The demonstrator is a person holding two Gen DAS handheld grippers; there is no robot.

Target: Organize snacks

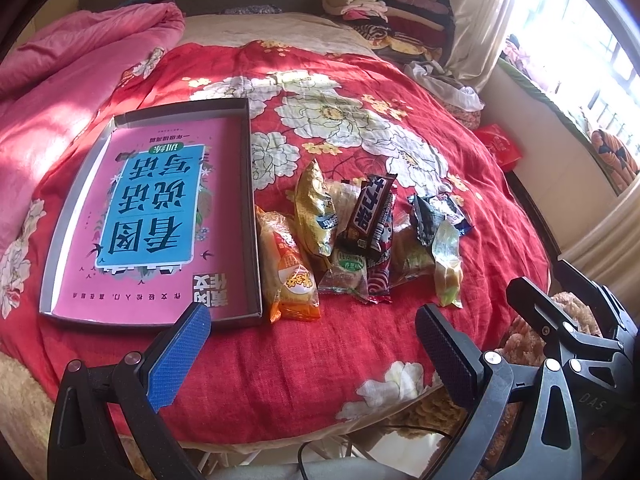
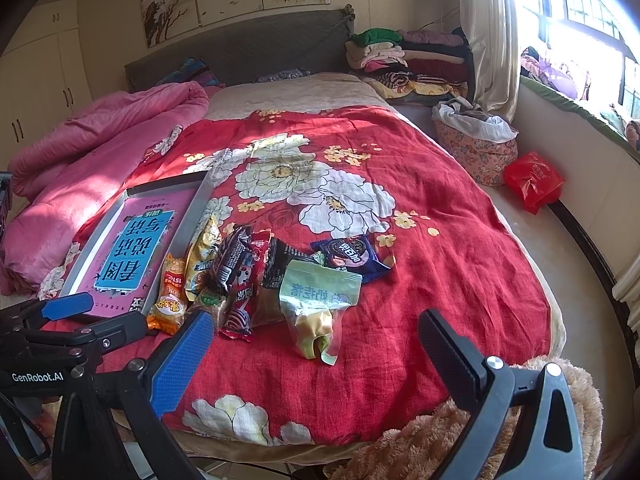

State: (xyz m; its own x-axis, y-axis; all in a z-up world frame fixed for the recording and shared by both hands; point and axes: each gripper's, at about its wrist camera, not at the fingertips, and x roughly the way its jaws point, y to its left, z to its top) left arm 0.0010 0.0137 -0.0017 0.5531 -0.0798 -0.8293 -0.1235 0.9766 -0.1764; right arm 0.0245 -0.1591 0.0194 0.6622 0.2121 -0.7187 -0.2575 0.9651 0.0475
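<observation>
A pile of several snack packets lies on the red flowered blanket point(image 1: 320, 360): an orange pack point(image 1: 290, 276), a gold pack point(image 1: 314, 208), a dark chocolate bar point(image 1: 370, 210), a pale green pack point(image 1: 448, 264). In the right wrist view the green pack point(image 2: 316, 300) is nearest, a blue cookie pack point(image 2: 352, 258) behind it. A shallow box point(image 1: 252, 184) with a pink book inside point(image 1: 152, 216) lies left of the pile. My left gripper point(image 1: 312, 356) is open and empty, short of the pile. My right gripper point(image 2: 316, 360) is open and empty near the green pack.
A pink quilt point(image 2: 100, 140) is bunched at the left. Folded clothes point(image 2: 404, 60) are stacked at the head of the bed. A red bag point(image 2: 532, 180) and a floral basket point(image 2: 476, 148) sit on the right. A brown plush throw point(image 2: 440, 440) hangs at the near edge.
</observation>
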